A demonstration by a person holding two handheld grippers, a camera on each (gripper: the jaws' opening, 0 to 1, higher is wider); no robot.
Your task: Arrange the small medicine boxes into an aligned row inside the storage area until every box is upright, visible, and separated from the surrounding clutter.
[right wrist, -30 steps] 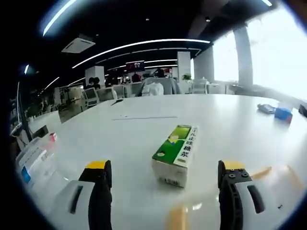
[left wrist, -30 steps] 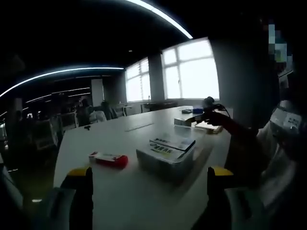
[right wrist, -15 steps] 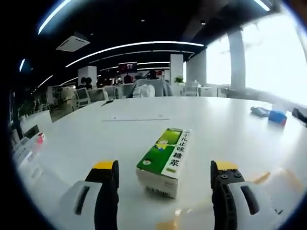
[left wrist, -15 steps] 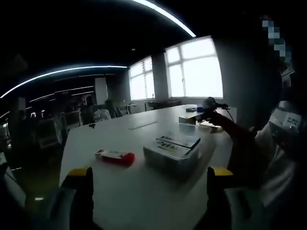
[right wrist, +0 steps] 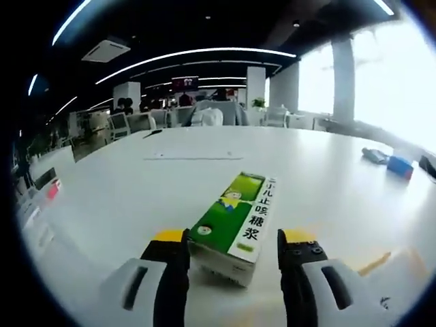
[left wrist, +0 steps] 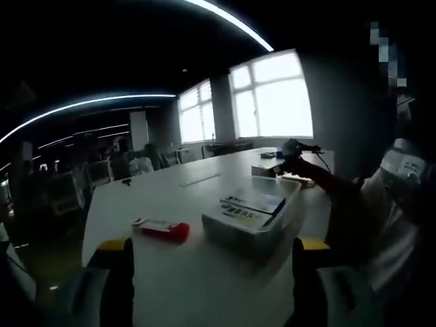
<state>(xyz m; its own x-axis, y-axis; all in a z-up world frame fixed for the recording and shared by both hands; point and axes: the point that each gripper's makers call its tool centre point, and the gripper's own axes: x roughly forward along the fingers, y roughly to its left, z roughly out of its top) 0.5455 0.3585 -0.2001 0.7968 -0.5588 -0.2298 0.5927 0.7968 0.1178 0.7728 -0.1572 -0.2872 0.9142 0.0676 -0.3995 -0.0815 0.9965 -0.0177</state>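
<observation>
A green and white medicine box [right wrist: 235, 225] lies flat on the white table [right wrist: 327, 191], its near end between the fingers of my right gripper [right wrist: 231, 269]. The jaws stand close on either side of it, with a narrow gap on the right side. My left gripper [left wrist: 211, 272] hangs open above the table's near edge, holding nothing. Ahead of it sits a clear storage box [left wrist: 248, 225] with flat medicine boxes [left wrist: 246, 203] lying on top. A red and white box [left wrist: 161, 229] lies on the table left of the storage box. The right gripper [left wrist: 298, 150] appears far off, at the end of a person's arm.
A person [left wrist: 388, 218] stands close on the right in the left gripper view. A blue item [right wrist: 400, 165] and a dark one [right wrist: 375, 155] lie at the far right of the table. A paper strip [right wrist: 194, 157] lies farther back. Office chairs and desks stand behind.
My right gripper has moved forward over the green box and its jaws have narrowed around the box's near end. The left gripper has barely shifted.
</observation>
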